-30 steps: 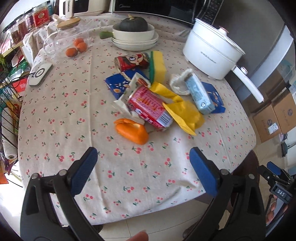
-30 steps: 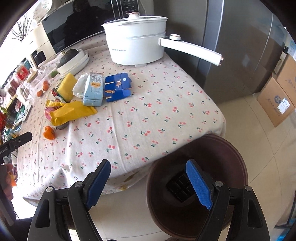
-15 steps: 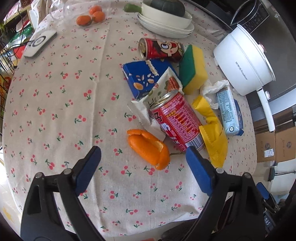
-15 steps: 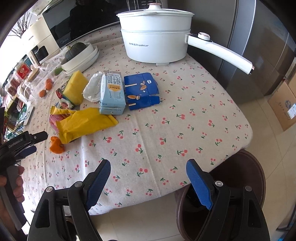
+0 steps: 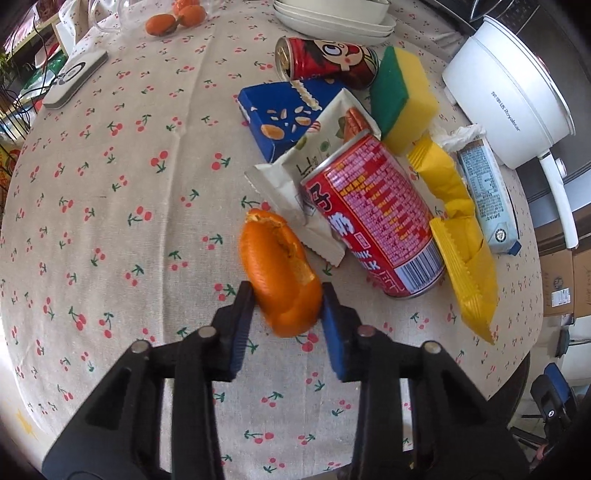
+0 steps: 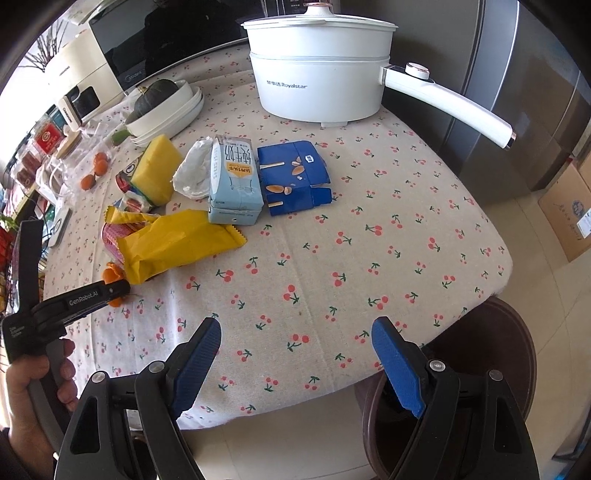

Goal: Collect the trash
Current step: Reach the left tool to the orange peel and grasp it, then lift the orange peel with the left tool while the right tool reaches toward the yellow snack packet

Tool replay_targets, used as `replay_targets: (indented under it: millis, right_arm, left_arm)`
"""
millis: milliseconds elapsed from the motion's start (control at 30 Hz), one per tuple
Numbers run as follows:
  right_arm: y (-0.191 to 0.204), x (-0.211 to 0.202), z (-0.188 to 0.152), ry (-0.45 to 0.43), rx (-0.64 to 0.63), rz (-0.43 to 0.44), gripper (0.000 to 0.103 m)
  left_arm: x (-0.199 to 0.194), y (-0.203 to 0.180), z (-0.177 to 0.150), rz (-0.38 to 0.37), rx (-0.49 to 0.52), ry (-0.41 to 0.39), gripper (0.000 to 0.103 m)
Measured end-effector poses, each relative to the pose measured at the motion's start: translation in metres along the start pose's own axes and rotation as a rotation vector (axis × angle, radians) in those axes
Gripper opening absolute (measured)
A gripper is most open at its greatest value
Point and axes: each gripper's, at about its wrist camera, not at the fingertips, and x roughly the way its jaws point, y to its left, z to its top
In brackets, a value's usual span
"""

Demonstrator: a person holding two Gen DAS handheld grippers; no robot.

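An orange peel (image 5: 280,273) lies on the cherry-print tablecloth (image 5: 110,206) at the near edge of a trash pile. My left gripper (image 5: 287,299) points down at it, its jaws closing, and both blue pads touch the peel's sides. Behind it lie a red can (image 5: 373,218), a white snack wrapper (image 5: 317,158), a yellow wrapper (image 5: 458,236), a blue box (image 5: 280,114), a milk carton (image 5: 487,192) and a second can (image 5: 328,59). My right gripper (image 6: 295,328) hangs open over the table's near edge, nothing between its fingers. A brown bin (image 6: 509,332) stands below it to the right.
A white electric pot (image 6: 317,74) with a long handle stands at the back of the table. A yellow-green sponge (image 5: 402,96), stacked white dishes (image 5: 332,22), small orange fruits (image 5: 162,24) and a white flat device (image 5: 75,79) also sit on the cloth. Cardboard boxes (image 6: 569,206) rest on the floor.
My left gripper dropped toward the table and its jaws came together around the orange peel. The right gripper shifted from over the bin to over the table's edge, still open.
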Motion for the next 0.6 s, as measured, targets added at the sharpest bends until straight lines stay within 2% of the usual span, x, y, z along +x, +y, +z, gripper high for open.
replay_targets:
  millis: [67,167,367,600]
  right_arm:
    - [0.002,0.0,0.0,-0.001,-0.005,0.0,0.085]
    - [0.005,0.0,0.001,-0.003,-0.004,0.009,0.085]
    - [0.017,-0.002,0.009,-0.024,0.004,0.067,0.085]
    - [0.034,0.015,0.022,-0.011,0.066,0.16,0.085]
  left_arm:
    - [-0.002,0.002,-0.001,-0.012,-0.001,-0.003,0.029]
    - [-0.006,0.006,-0.005,-0.015,0.006,0.004,0.025]
    - [-0.018,0.022,-0.012,-0.029,0.017,0.014,0.024]
    - [-0.043,0.026,-0.017,0.017,0.105,-0.057,0.024]
